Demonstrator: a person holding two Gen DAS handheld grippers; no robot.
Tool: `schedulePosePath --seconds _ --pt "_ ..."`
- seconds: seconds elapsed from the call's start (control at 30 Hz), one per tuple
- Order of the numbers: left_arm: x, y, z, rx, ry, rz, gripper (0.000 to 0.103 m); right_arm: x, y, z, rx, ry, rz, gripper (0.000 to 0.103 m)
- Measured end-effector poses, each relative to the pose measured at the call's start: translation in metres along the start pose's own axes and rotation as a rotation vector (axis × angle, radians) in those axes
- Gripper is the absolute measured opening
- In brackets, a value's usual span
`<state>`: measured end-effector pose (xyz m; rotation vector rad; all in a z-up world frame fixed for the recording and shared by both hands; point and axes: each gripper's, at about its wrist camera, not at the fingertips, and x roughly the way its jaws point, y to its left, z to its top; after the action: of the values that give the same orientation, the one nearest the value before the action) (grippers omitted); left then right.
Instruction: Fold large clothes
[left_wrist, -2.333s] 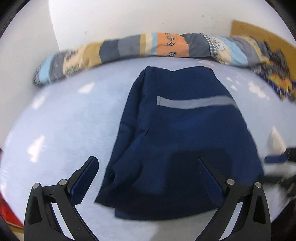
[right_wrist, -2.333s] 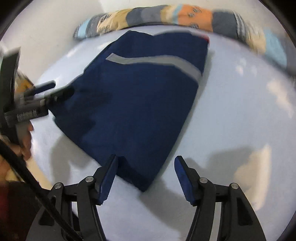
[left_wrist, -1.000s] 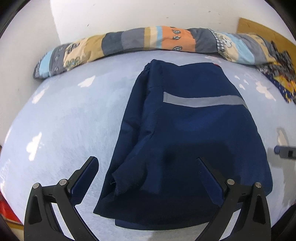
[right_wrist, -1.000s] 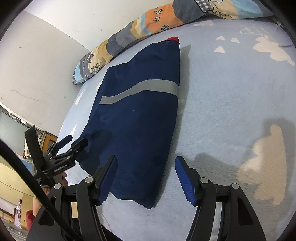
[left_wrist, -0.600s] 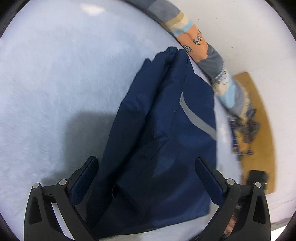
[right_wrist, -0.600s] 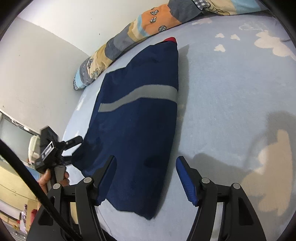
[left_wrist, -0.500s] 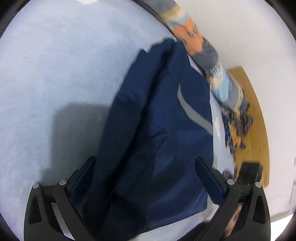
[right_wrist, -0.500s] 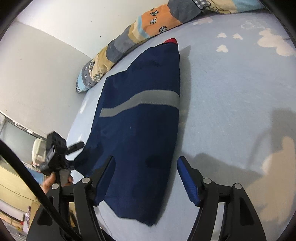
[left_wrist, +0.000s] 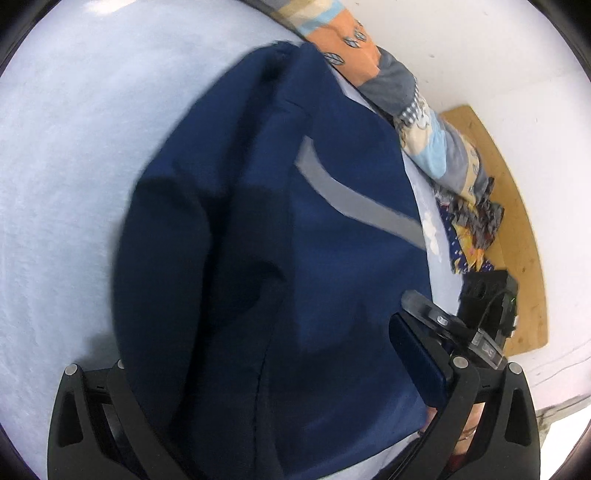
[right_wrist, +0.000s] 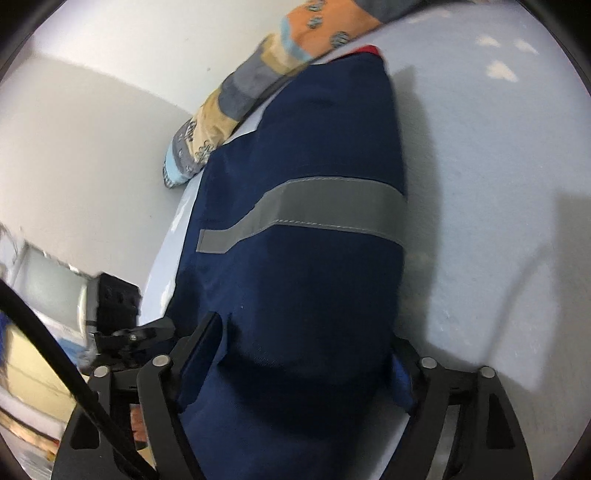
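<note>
The dark blue fabric garment with a grey reflective stripe (right_wrist: 306, 258) lies folded lengthwise on the pale blue fleecy bed cover (right_wrist: 498, 184), its far end near the rolled patchwork blanket (left_wrist: 424, 122) along the wall. A second ago both grippers hung back from the near hem with the cover visible around it; now both have come forward and down onto that hem, and the cloth fills the lower part of each view.

The right gripper (right_wrist: 306, 369) stands with its jaws spread, and the near corner of the garment lies between them; they have just been opening a little. I do not see the pads pressing the cloth.

The left gripper (left_wrist: 266, 384) is also spread wide, over the other near corner; the cloth covers its left finger, and the picture is blurred, so probably it does not pinch yet.

I judge that the next crosswise fold is about to begin, with a grasp on both corners.
</note>
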<state>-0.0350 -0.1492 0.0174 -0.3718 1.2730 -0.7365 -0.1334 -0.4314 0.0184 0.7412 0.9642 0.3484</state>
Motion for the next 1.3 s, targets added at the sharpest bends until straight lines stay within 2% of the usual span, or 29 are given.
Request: schedulePosePath --seconds 0.1,0.2,0.27,0.33,0.43,0.6,0.67,0.7,0.8,0.87,0.9,0.93,0.97,1.0,1.03,1.07,1.1,1.13,1.2,1.23,1.27,1.3 --pt "0.001 -0.03 -0.011 0.109 -0.008 0.069 0.103 -0.005 0.017 0.002 -0.112 -0.006 -0.071 0.047" --pt "0.002 -0.047 -0.023 0.124 0.008 0.051 0.102 -0.018 0.033 0.004 -0.214 -0.01 -0.147 0.039" --pt "0.007 -0.061 -0.037 0.145 0.045 0.026 0.1 -0.037 0.034 0.005 -0.245 -0.016 -0.172 0.037" --pt "0.016 -0.084 -0.057 0.208 0.083 0.032 0.097 -0.055 0.032 0.006 -0.263 -0.011 -0.186 0.037" --pt "0.027 -0.104 -0.08 0.245 0.112 0.031 0.094 -0.089 0.018 -0.001 -0.253 0.008 -0.211 0.037" --pt "0.036 -0.118 -0.104 0.257 0.088 0.142 0.094 -0.115 -0.023 -0.035 -0.146 0.064 -0.255 0.04" --pt "0.027 -0.116 -0.108 0.235 0.041 0.2 0.094 -0.116 -0.035 -0.041 -0.088 0.062 -0.281 0.058" --pt "0.019 -0.115 -0.11 0.23 0.015 0.21 0.094 -0.12 -0.038 -0.04 -0.064 0.062 -0.306 0.061" --pt "-0.021 -0.121 -0.117 0.253 -0.159 0.301 0.094 -0.145 -0.025 -0.034 -0.062 -0.013 -0.418 0.061" --pt "-0.04 -0.132 -0.125 0.337 -0.249 0.353 0.094 -0.164 0.003 -0.038 -0.176 -0.081 -0.5 0.059" --pt "-0.046 -0.141 -0.132 0.399 -0.278 0.382 0.094 -0.167 0.017 -0.043 -0.235 -0.094 -0.502 0.057" --pt "-0.045 -0.15 -0.137 0.446 -0.287 0.391 0.094 -0.166 0.03 -0.05 -0.289 -0.09 -0.485 0.045" --pt "-0.041 -0.158 -0.141 0.496 -0.28 0.396 0.094 -0.16 0.043 -0.06 -0.329 -0.063 -0.45 0.032" --pt "-0.032 -0.165 -0.145 0.556 -0.243 0.406 0.094 -0.151 0.048 -0.067 -0.333 -0.035 -0.429 0.028" --pt "-0.006 -0.17 -0.152 0.622 -0.14 0.447 0.095 -0.141 0.046 -0.077 -0.322 0.007 -0.415 0.026" --pt "0.02 -0.164 -0.157 0.654 -0.008 0.509 0.098 -0.121 0.036 -0.089 -0.283 0.088 -0.423 0.026" --pt "0.038 -0.162 -0.157 0.656 0.053 0.552 0.1 -0.109 0.027 -0.096 -0.262 0.125 -0.44 0.026" --pt "0.044 -0.156 -0.154 0.614 0.069 0.561 0.1 -0.098 0.019 -0.099 -0.243 0.156 -0.458 0.026" --pt "0.029 -0.163 -0.14 0.569 0.042 0.494 0.098 -0.104 0.021 -0.088 -0.22 0.149 -0.426 0.026" --pt "0.018 -0.171 -0.134 0.579 -0.009 0.476 0.098 -0.112 0.026 -0.08 -0.223 0.109 -0.385 0.026" --pt "0.004 -0.183 -0.124 0.591 -0.093 0.463 0.098 -0.123 0.035 -0.067 -0.246 0.057 -0.368 0.026" --pt "-0.006 -0.193 -0.113 0.597 -0.155 0.456 0.098 -0.129 0.04 -0.054 -0.261 0.018 -0.387 0.026"
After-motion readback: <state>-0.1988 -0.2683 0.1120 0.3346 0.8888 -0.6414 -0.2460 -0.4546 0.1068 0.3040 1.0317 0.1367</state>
